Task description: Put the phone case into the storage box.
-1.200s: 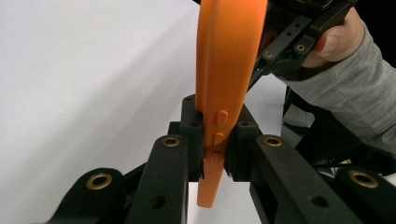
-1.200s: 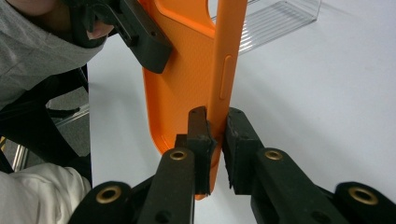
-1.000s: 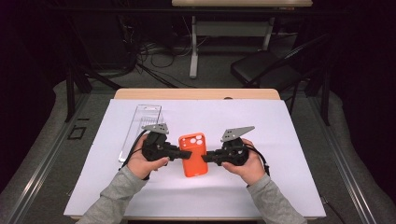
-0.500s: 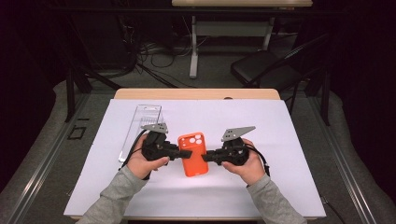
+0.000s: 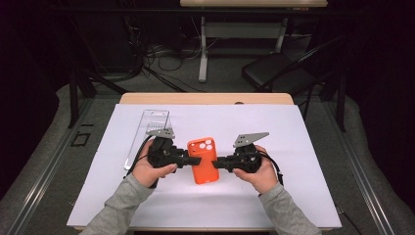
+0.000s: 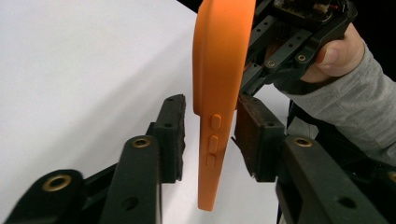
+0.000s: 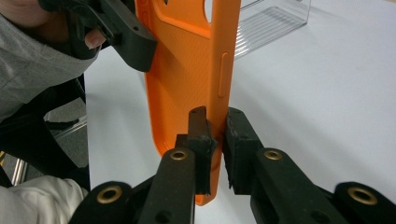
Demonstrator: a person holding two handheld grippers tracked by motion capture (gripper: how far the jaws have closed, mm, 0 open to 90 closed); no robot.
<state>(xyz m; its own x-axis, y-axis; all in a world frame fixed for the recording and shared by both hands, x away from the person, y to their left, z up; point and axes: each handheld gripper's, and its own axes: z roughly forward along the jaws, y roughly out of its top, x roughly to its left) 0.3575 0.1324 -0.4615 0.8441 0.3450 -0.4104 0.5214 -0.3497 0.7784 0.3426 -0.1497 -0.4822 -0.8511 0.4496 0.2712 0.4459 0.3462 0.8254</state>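
The left gripper (image 6: 208, 135) has just been opening its jaws: in its own view the two pads stand apart from the side edge of the orange phone case (image 6: 219, 93), with a gap on the near side and the other pad just beside the wall, so nothing is pinched, though the case edge with its three buttons is between them. A second ago, in the high view, this same gripper (image 5: 195, 160) looked closed against the case's left edge; now its tips sit just at that edge.

The right gripper (image 7: 215, 140) is pressed together on the opposite side wall of the case (image 7: 187, 70), one pad inside the shell and one outside, and it carries the case alone. In the high view the right gripper (image 5: 219, 163) meets the case's right edge, as it did in the earlier pictures, and neither hand has shifted.

The case (image 5: 203, 159) is held up over the white sheet (image 5: 293, 147) that covers the table, about midway between its left and right edges and nearer the front edge, camera holes toward the far edge. It sits where it was a second ago.

A clear plastic box (image 5: 147, 132) lies toward the sheet's left edge, behind the left hand (image 5: 151, 169), unmoved.
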